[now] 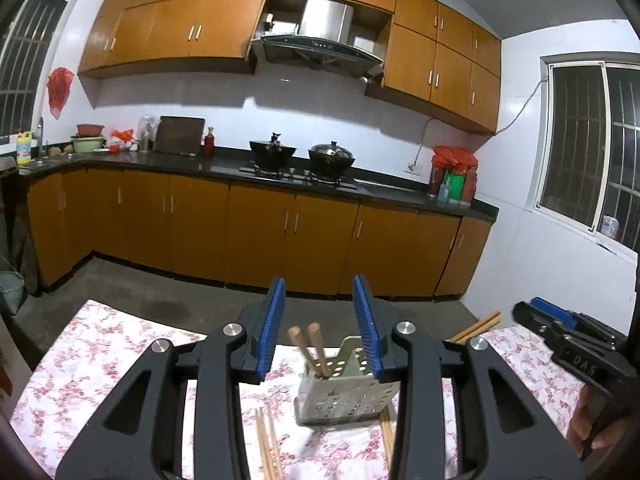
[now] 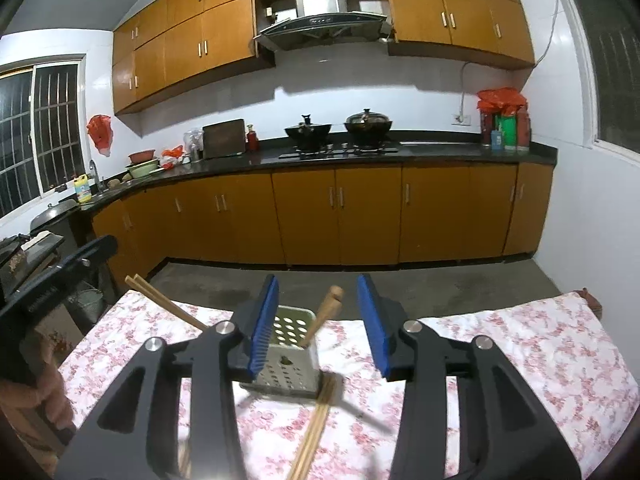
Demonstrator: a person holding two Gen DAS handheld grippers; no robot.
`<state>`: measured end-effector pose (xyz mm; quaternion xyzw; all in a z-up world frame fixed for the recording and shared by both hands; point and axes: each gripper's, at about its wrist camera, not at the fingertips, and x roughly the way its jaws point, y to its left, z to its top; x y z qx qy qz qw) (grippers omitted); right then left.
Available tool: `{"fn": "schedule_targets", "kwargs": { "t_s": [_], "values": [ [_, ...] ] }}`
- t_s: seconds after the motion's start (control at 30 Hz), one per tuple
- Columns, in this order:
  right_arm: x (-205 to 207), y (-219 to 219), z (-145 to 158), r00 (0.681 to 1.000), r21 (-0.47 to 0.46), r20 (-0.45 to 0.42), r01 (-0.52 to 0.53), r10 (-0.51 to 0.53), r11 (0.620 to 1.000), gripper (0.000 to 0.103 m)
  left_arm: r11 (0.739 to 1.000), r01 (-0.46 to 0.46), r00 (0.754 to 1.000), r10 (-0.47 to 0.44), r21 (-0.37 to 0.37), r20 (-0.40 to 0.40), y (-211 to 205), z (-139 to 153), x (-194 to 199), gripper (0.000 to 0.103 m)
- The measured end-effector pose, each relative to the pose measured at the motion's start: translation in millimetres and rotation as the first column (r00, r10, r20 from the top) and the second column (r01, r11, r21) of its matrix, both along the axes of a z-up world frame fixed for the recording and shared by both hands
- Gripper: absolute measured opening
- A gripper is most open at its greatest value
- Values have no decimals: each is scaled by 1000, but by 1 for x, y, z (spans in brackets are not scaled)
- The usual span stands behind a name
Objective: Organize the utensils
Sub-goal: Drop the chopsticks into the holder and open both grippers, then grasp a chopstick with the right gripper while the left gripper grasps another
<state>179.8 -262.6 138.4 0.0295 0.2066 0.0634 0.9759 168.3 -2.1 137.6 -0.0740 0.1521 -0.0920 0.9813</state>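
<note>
A pale green perforated utensil holder [image 1: 340, 388] stands on the floral tablecloth and holds two wooden chopsticks [image 1: 310, 346]. It also shows in the right wrist view [image 2: 290, 354] with the chopsticks [image 2: 326, 312] leaning right. My left gripper [image 1: 320, 328] is open and empty above the holder. My right gripper [image 2: 320, 324] is open and empty, also just above the holder. Loose chopsticks lie on the cloth left of the holder [image 1: 268, 444] and at its right side [image 2: 316, 424]. Another pair [image 2: 160, 300] lies at the table's far left edge.
The table has a pink floral cloth [image 2: 520, 344]. Beyond it is bare concrete floor [image 2: 400, 280] and orange kitchen cabinets with a black counter [image 2: 360, 156], two pots on the stove. The other gripper shows at the right edge in the left wrist view [image 1: 568, 332].
</note>
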Motion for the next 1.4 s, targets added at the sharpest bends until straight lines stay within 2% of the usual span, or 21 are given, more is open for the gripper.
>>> {"fn": "schedule_targets", "kwargs": {
  "t_s": [0.17,0.3,0.5,0.77,0.8,0.93,1.03,1.4],
  "values": [
    [-20,-21,-17,998,-11,-36,55,-55,998,43,999,-42,999,42,17,-8,14,-9,-21,37],
    [-24,-31,-43,991,-13,-109,80,-81,997,43,996,-76,996,77,44,-38,23,-27,-33,37],
    [-18,-29,-97,964,-7,-251,84,-83,996,43,992,-101,984,111,77,-141,34,-69,-38,37],
    [-13,-2,-155,921,-3,-387,37,-35,999,43,990,-108,949,128,86,-289,37,-126,-36,37],
    [-12,0,-161,915,2,-403,30,-27,1000,42,991,-102,943,125,90,-308,36,-134,-36,37],
    [-10,11,-186,880,39,-474,-7,24,999,25,992,-81,925,110,93,-363,32,-156,-37,37],
    [-10,16,-197,864,54,-502,-21,45,998,17,994,-64,914,94,87,-395,30,-169,-37,37],
    [-15,37,-219,835,50,-543,-79,93,996,12,995,-20,883,63,97,-465,20,-195,-39,37]
  ]
}}
